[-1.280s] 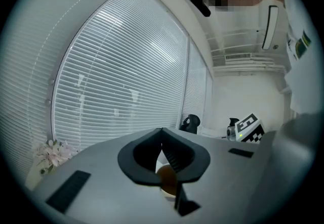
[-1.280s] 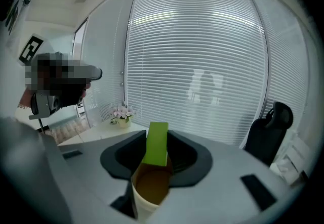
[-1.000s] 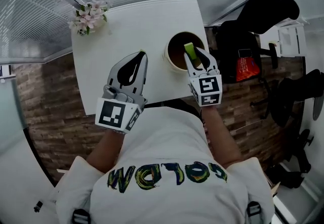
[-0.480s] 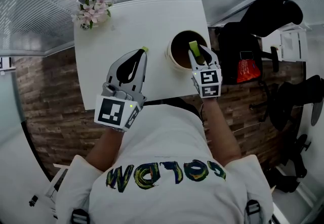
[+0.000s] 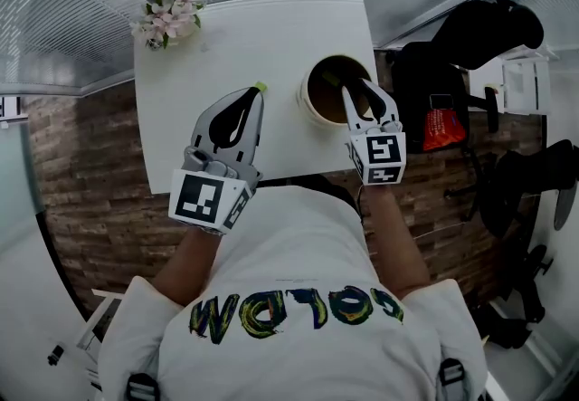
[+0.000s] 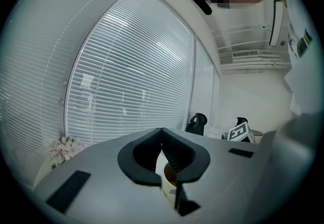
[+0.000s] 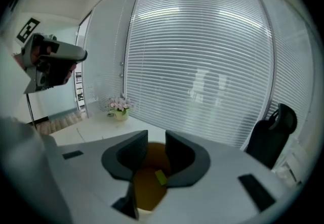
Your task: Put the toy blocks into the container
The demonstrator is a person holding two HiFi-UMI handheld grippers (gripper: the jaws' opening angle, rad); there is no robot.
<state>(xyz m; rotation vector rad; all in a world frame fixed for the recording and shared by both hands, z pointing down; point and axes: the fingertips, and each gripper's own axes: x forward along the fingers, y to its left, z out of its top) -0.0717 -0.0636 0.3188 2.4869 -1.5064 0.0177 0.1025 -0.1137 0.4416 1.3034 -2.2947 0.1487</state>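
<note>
Right tongs (image 5: pixel 364 93) hang over the container (image 5: pixel 302 99), jaws released and standing apart, nothing between them. In the right gripper view (image 7: pixel 156 139) I look straight down through that gap into the container's brown inside (image 7: pixel 139 192). One yellow-green toy block (image 7: pixel 160 177) lies on its floor, on the side under the right-hand jaw. It is a short oblong lying flat. Its long axis runs aslant across the floor and points away from the camera and a little to the left.

Left tongs (image 5: pixel 253 96) sit to the left of the container, low over the white table (image 5: pixel 244 37), jaws clenched with their tips meeting. The left gripper view (image 6: pixel 162 131) shows nothing in the bite, with the container's cream wall (image 6: pixel 166 187) seen below the tips.

Head view: a small green speck (image 5: pixel 260 87) shows at the very tip of the left tongs. I cannot tell whether it is pinched or lies on the table.

Both forearms are bare and reach forward from a white shirt, the right forearm (image 5: pixel 389 236) on the container's near side, the left forearm (image 5: pixel 194 263) angled in towards it. Marker cubes face up.

A flower pot (image 5: pixel 167 17) stands at the far table corner, well left of the container. A black chair (image 5: pixel 479 23) stands to its right, off the table.
</note>
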